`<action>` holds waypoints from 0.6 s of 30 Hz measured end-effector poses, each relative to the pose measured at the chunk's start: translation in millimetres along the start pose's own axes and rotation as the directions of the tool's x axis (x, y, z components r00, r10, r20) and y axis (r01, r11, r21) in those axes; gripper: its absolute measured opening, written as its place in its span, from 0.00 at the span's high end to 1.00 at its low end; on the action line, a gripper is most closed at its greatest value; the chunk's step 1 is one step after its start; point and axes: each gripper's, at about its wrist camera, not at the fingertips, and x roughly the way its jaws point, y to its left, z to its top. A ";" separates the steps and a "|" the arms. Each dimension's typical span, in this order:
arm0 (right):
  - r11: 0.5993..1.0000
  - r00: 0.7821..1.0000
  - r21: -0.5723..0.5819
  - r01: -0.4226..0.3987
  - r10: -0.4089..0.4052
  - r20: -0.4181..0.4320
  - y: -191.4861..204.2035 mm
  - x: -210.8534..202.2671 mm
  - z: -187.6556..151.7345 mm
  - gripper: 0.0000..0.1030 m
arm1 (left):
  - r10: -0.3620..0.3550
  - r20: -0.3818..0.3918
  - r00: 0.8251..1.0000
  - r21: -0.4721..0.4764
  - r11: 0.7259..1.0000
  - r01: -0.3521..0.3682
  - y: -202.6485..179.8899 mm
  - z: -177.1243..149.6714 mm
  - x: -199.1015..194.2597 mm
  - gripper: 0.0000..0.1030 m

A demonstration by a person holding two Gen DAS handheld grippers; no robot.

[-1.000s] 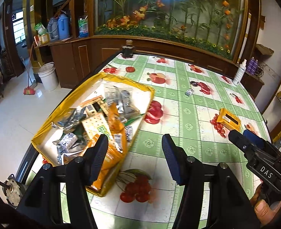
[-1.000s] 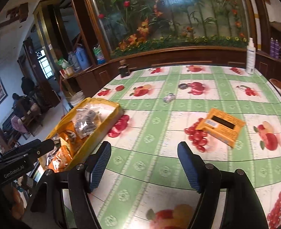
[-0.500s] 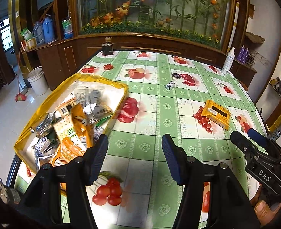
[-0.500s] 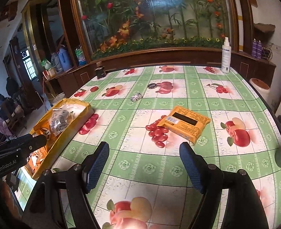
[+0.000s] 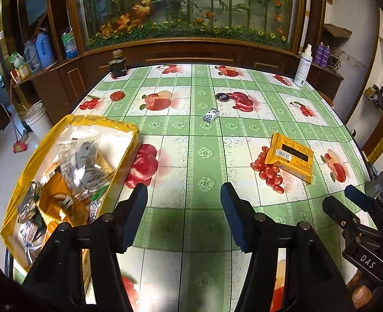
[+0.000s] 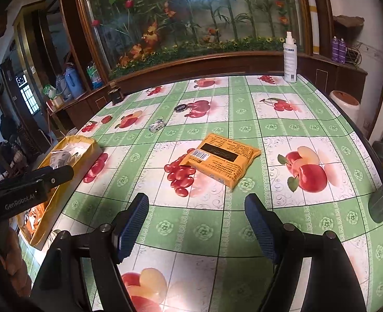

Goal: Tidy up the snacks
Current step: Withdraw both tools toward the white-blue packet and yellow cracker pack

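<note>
Plainly, the step in hand looks like fetching the loose orange snack packet [image 6: 221,160] and carrying it to the yellow box [image 5: 35,156] of snacks. The packet lies flat on the worktop [image 6: 308,127], ahead of the right tongs [image 6: 196,223] and slightly to their right-hand side, well apart from the pads. Those right tongs stand wide with nothing between them. The left tongs [image 5: 183,208] are parted to a middling gap, also empty, with the box just off their left finger and the packet far out to their right.

To do it well, I would bring the right tongs forward and low, square them to a short edge of the packet, and close on its crimped seam, since a flat, slippery pouch gives little to pinch from above. Lifting one edge first should help. The left tongs could steady the box's soft wall.

Count: one orange packet loose on the worktop; one yellow box holding several wrapped snacks, too jumbled to number; one small blue-and-white wrapped piece [image 5: 211,115] farther ahead; one dark round lid-like disc [image 5: 222,96] beyond it; one white spray bottle [image 6: 289,57] at the far edge.
</note>
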 end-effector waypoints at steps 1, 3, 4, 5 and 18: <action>1.000 1.000 -0.004 -0.007 0.007 -0.005 -2.3 2.3 2.1 0.24 | -0.001 -0.001 1.000 0.004 1.000 0.001 -0.9 3.0 2.7 0.45; 0.999 1.000 -0.020 -0.025 0.024 -0.014 -6.0 6.8 7.4 0.24 | 0.001 -0.005 1.000 0.016 1.000 -0.001 -4.4 10.0 9.4 0.45; 0.999 0.999 -0.034 -0.031 0.030 -0.020 -7.4 9.4 11.3 0.24 | -0.001 -0.011 1.000 0.019 1.000 0.001 -5.4 12.8 12.9 0.45; 0.998 0.999 -0.047 -0.030 0.029 -0.023 -8.7 11.4 14.9 0.24 | -0.007 -0.016 1.000 0.019 1.000 0.007 -6.3 15.8 16.1 0.45; 0.995 0.998 -0.093 -0.047 0.044 -0.038 -24.9 38.8 47.5 0.24 | -0.009 -0.055 0.998 0.075 0.997 0.013 -27.2 45.1 57.8 0.45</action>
